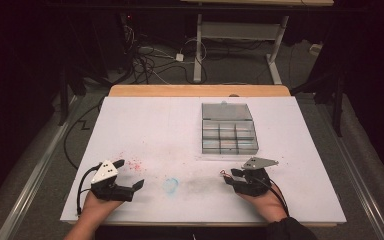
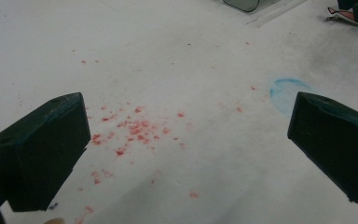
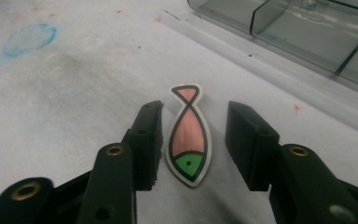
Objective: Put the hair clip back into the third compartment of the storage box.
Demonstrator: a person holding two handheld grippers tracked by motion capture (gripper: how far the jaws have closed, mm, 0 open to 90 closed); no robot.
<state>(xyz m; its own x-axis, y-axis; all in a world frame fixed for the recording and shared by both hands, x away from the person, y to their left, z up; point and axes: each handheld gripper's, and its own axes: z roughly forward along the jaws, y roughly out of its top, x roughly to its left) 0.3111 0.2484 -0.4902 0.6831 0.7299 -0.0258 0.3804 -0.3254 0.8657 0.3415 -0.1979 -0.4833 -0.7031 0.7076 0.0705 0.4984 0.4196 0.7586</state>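
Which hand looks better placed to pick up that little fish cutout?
The right gripper. The fish cutout lies flat on the table between its open jaws, untouched. The left gripper sits open across the table, over red specks.

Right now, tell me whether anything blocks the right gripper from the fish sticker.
Nothing visible does. The fish sticker lies flat on the white table, between the open jaws of the right gripper, touching neither pad.

No readable text, label, brand, number or sign anywhere.
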